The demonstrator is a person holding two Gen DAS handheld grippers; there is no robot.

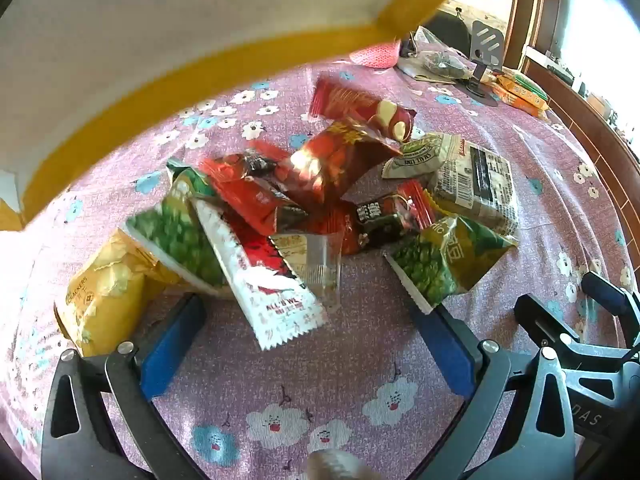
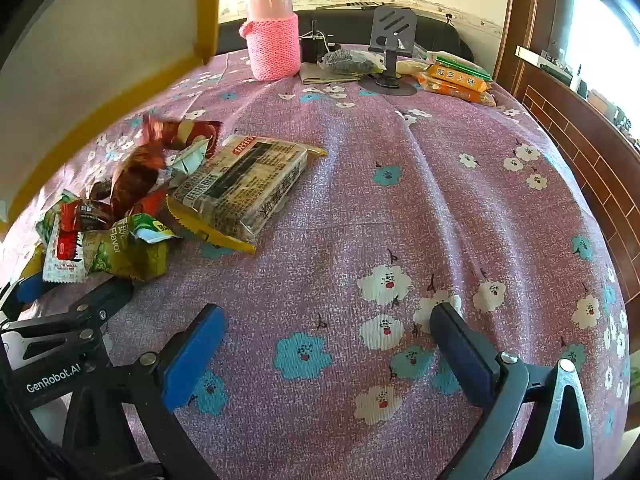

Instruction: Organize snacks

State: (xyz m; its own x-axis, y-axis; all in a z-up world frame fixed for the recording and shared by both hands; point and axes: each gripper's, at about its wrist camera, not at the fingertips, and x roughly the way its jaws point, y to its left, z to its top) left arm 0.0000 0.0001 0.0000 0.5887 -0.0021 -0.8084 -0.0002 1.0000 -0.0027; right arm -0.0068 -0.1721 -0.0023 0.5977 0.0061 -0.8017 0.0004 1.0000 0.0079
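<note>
Several snack packets lie heaped on the pink flowered tablecloth (image 1: 320, 392): a yellow cracker packet (image 1: 104, 292), two green pea packets (image 1: 180, 236) (image 1: 448, 260), a white and red packet (image 1: 272, 292), red packets (image 1: 340, 160) and a big clear biscuit pack (image 1: 476, 184). My left gripper (image 1: 306, 308) is open just short of the heap, with the white and red packet's near end between its fingertips and no pad pressing on it. Over bare cloth to the right of the heap (image 2: 132, 208), my right gripper (image 2: 326, 312) is open and holds nothing.
A white box with a yellow rim (image 2: 100, 60) looms at the upper left. At the table's far side stand a pink knit-sleeved flask (image 2: 274, 40), a phone stand (image 2: 390, 36), a dark seed bag (image 2: 352, 60) and orange packets (image 2: 456, 80). Wood panelling (image 2: 580, 148) runs along the right.
</note>
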